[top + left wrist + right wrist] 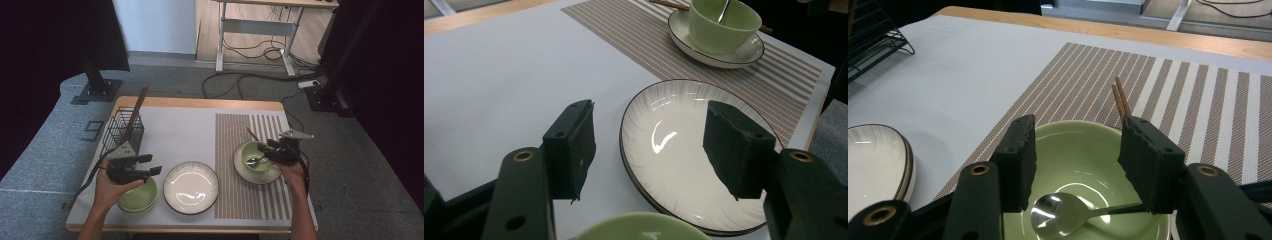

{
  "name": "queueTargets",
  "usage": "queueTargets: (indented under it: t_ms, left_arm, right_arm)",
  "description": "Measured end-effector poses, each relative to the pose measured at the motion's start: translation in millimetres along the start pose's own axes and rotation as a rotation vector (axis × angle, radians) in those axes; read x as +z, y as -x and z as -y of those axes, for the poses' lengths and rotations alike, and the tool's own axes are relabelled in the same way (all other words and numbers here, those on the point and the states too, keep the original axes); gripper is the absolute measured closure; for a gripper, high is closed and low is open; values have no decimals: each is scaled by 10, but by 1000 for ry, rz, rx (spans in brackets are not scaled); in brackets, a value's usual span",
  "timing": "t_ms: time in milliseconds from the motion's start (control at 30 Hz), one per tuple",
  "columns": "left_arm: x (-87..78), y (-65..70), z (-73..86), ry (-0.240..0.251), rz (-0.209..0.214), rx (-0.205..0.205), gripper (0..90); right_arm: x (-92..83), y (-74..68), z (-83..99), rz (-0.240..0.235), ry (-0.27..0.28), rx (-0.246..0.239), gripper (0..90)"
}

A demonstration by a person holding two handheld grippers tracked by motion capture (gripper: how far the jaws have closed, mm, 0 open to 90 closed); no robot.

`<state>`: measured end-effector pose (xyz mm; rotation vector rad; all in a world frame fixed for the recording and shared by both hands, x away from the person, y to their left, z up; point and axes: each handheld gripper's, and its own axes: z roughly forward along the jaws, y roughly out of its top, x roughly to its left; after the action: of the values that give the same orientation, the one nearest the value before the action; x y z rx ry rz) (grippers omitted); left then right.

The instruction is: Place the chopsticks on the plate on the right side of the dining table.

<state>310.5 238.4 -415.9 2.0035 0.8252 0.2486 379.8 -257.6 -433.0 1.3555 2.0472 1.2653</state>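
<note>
A green bowl (252, 156) stands on a white saucer (270, 176) on the striped placemat (260, 125), with a metal spoon (1053, 215) lying inside it. A pair of wooden chopsticks (1120, 97) lies behind the bowl. My right gripper (1078, 160) hovers open over this bowl (1073, 145), its jaws apart above the spoon and not pressing on it. At the front left my left gripper (152, 165) is open and empty above a second green bowl (142, 197). It points toward the white plate (674, 165).
The white plate (191, 187) with a dark rim sits at the front middle of the table. A black wire rack (122, 131) holding a wooden-handled utensil (137, 107) stands at the back left. The table's front edge runs just below the bowls.
</note>
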Motion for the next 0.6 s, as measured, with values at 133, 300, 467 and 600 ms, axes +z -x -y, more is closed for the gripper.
queueTargets:
  t_ms: [133, 300, 467, 600]
  left_arm:
    - [-8, 2, -1, 5, 5, -2, 374]
    - [-30, -2, -3, 9, 3, -3, 374]
    - [-34, -1, -2, 9, 3, -3, 374]
    - [-28, 3, 1, 6, 5, -1, 374]
  right_arm:
    - [47, -18, -49, 1, -5, -8, 496]
    - [108, -49, -87, -11, -2, -12, 498]
    - [189, -63, -120, -13, -17, -11, 496]
    - [239, -78, -151, -14, -19, -11, 495]
